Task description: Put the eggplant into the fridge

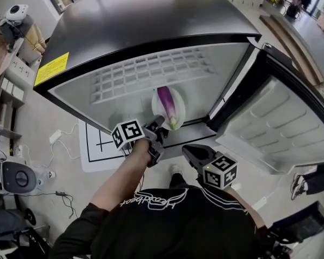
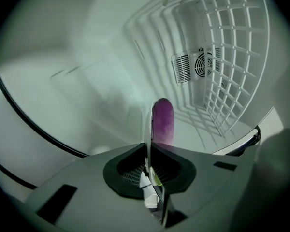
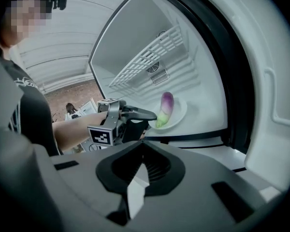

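Your left gripper (image 1: 160,120) reaches into the open fridge (image 1: 151,15). Its jaws are nearly closed and clamp the near rim of a white plate (image 1: 157,108). In the left gripper view, the thin rim stands edge-on between the two pads.

The eggplant (image 1: 166,104) lies on this plate, inside the fridge. Its purple end points toward the back wall, and its green stem end lies nearest the left gripper. The plate sits low in the compartment, close to the front edge of the floor and below the white wire shelf (image 1: 151,72). You cannot tell from these views whether the plate rests on the floor or hangs just above it.

Your right gripper (image 1: 188,150) is outside the fridge, in front of the lower edge of the opening and to the right of your left gripper. Its jaws are closed together with nothing between them. The fridge door (image 1: 275,123) stands wide open on the right. A fan vent (image 2: 195,66) is set in the back wall.
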A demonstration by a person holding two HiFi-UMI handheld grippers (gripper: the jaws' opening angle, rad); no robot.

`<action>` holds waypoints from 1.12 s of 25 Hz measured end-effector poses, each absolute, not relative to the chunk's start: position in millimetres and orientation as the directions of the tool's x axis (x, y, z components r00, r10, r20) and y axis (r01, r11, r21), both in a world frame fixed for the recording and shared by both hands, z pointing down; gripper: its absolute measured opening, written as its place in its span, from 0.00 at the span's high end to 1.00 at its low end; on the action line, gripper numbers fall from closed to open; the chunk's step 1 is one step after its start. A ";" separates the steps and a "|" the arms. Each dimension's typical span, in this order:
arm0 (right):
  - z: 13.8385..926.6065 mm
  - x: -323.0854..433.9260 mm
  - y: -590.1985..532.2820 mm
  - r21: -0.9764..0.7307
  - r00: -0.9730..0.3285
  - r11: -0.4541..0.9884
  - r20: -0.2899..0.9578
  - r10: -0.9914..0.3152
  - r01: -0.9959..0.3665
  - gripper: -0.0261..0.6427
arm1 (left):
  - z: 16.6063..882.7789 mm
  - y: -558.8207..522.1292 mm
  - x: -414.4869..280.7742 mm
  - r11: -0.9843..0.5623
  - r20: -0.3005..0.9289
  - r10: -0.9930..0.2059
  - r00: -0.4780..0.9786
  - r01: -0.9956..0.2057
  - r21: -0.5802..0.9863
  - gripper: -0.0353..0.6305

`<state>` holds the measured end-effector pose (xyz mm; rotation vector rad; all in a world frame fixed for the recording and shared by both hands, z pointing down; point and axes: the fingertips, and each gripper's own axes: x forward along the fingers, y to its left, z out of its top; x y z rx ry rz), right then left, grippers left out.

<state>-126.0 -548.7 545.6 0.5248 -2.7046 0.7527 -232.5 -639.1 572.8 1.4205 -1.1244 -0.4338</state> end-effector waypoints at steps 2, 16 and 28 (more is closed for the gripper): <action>545.2 -129.5 -551.8 -0.433 -0.894 0.803 0.364 -0.259 -0.409 0.95 | 578.2 -645.1 -233.8 0.197 0.360 -0.815 0.454 -0.367 0.909 0.90; 538.2 -150.2 -572.9 -0.424 -0.907 0.827 0.357 -0.222 -0.370 0.95 | 592.8 -673.4 -248.4 0.258 0.406 -0.804 0.435 -0.361 0.896 0.90; 539.7 -155.2 -584.0 -0.426 -0.908 0.827 0.359 -0.216 -0.366 0.95 | 592.2 -686.5 -259.9 0.255 0.468 -0.793 0.390 -0.486 0.836 0.90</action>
